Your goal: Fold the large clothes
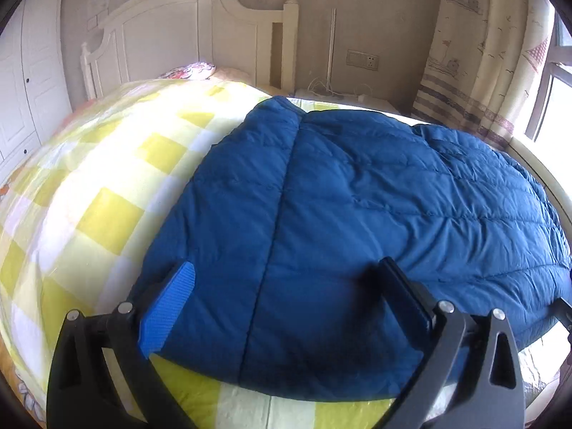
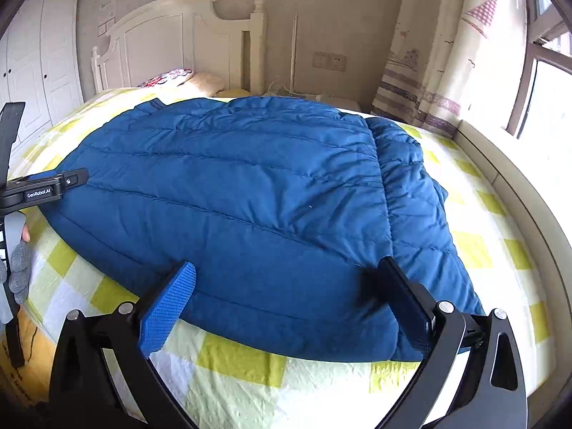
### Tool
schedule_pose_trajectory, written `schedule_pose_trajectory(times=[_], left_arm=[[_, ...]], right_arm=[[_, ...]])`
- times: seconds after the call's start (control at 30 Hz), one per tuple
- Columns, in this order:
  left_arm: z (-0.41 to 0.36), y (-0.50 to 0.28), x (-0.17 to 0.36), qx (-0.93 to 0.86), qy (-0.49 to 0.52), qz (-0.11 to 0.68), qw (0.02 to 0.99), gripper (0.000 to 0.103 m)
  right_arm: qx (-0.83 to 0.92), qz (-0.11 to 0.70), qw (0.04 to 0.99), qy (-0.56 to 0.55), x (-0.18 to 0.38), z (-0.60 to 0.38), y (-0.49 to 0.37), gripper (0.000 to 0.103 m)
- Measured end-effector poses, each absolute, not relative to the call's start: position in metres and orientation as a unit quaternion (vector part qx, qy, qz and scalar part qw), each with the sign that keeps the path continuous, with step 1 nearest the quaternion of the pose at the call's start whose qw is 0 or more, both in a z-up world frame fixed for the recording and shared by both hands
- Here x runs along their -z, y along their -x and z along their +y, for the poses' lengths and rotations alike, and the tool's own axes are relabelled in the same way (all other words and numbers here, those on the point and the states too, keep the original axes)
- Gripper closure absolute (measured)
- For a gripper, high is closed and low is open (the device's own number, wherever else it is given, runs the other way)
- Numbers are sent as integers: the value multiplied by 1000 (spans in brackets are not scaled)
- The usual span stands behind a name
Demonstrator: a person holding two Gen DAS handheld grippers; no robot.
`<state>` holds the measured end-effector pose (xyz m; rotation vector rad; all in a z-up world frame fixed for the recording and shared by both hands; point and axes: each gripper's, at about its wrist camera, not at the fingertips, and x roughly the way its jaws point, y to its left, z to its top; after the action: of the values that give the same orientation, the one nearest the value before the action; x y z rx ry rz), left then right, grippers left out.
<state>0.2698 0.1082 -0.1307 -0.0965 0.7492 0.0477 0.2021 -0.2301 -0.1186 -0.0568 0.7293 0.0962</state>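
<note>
Holding both tools wide open, you gripped nothing: left tool (image 1: 286, 282) and right tool (image 2: 286, 279) straddled the blue jacket's (image 2: 232, 186) near hem on the bed (image 2: 250, 386).

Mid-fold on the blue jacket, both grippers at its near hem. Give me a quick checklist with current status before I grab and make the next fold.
1. Left gripper open: ok, fingers spread over the jacket near its hem.
2. Right gripper open: ok, fingers apart above the near right corner.
3. Jacket lying flat on the bed: ok, quilted side up.
4. Sleeve tucked in: not ok, it bunches along the right edge.
5. Fabric between the fingers: cannot tell, contact with the hem is hidden.
6. Room on the bed beyond the jacket: ok, checked cover shows past its far edge.
</note>
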Motion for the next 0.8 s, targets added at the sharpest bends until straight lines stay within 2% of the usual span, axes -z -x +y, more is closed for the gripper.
schedule_pose_trajectory(times=[0.17,0.27,0.53,0.73,0.77,0.8], left_arm=[[119,-274,134,-21,57,377,924,2],[120,-274,136,-18,63,379,923,2],[117,-277,139,-16,54,390,919,2],[115,-279,140,-14,51,395,917,2],[114,-279,140,-14,51,395,917,2],[114,-278,140,-14,51,395,917,2]], right_arm=[[-6,344,927,-147,127,-304,-159,6],[-42,375,891,-254,143,-324,-152,6],[-60,380,872,-301,149,-305,-197,4],[21,339,849,-403,153,-305,-249,4],[21,339,851,-400,153,-301,-255,9],[18,332,855,-397,154,-299,-259,20]])
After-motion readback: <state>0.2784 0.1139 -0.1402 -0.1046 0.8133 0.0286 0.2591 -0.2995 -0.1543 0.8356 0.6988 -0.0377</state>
